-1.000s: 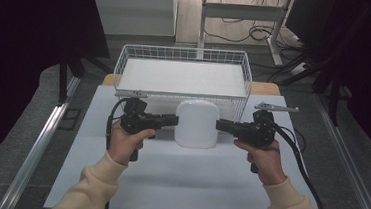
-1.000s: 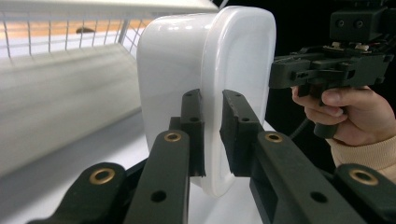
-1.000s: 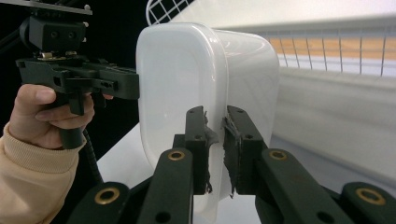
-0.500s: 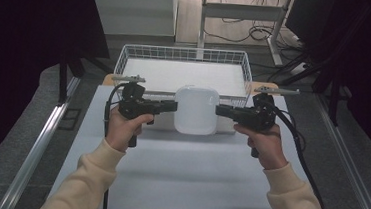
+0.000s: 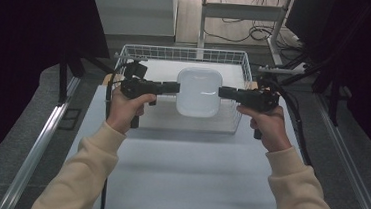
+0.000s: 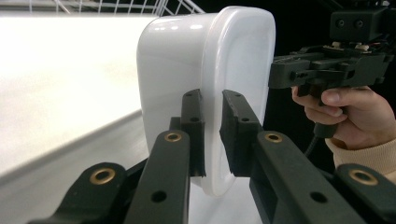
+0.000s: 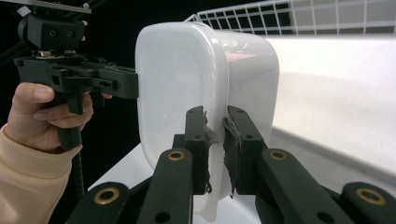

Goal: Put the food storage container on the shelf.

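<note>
White bench [image 5: 178, 174] lies bare at lower centre. Above it, the wire basket [image 5: 127, 55] waits. The tub [image 5: 198, 91] hangs over the basket's near edge, rim pinched by left hand-held gripper [image 6: 212, 135] and right hand-held gripper [image 7: 215, 149]; lowering in likely remains. Tub contents are hidden.

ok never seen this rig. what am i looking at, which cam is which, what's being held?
No robot here: a person holds a hand-operated claw in each hand. The high view looks down from above the table; the other two cameras ride on the claws, looking along their black jaws. The left claw and right claw each pinch the rim of a white plastic container from opposite sides, holding it in the air over a white wire basket that sits at the table's far end.
</note>
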`<act>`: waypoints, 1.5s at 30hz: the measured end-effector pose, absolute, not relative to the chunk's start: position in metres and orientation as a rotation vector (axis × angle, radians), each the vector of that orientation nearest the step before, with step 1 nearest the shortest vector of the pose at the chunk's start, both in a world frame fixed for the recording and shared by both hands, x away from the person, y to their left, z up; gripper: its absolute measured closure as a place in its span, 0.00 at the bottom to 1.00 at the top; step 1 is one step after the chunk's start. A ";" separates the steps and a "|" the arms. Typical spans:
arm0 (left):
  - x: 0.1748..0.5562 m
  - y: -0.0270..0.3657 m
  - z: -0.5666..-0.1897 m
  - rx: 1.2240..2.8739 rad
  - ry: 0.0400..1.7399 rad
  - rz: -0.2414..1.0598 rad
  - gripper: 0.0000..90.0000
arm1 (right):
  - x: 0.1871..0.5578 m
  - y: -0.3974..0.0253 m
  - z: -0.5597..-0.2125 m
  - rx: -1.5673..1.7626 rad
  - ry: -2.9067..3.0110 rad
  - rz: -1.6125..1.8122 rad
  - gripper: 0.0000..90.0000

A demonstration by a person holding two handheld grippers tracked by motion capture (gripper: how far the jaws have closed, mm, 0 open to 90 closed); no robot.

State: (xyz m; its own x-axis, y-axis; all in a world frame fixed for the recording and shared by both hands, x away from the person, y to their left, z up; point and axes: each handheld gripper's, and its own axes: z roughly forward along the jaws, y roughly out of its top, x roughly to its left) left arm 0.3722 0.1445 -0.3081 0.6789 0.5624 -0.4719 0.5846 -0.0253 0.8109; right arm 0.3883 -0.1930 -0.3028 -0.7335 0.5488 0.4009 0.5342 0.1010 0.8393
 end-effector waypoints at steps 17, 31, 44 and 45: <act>0.438 0.157 -0.291 1.655 0.982 -0.094 0.89 | 0.450 -0.182 -0.271 1.215 2.354 1.720 0.88; 0.472 0.164 -0.304 1.606 1.070 -0.225 0.90 | 0.492 -0.176 -0.286 1.403 2.377 1.707 0.87; 0.518 0.174 -0.328 1.425 1.207 -0.465 0.86 | 0.537 -0.169 -0.291 1.706 2.392 1.668 0.81; 0.519 0.175 -0.329 1.421 1.211 -0.475 0.85 | 0.540 -0.170 -0.294 1.741 2.381 1.680 0.81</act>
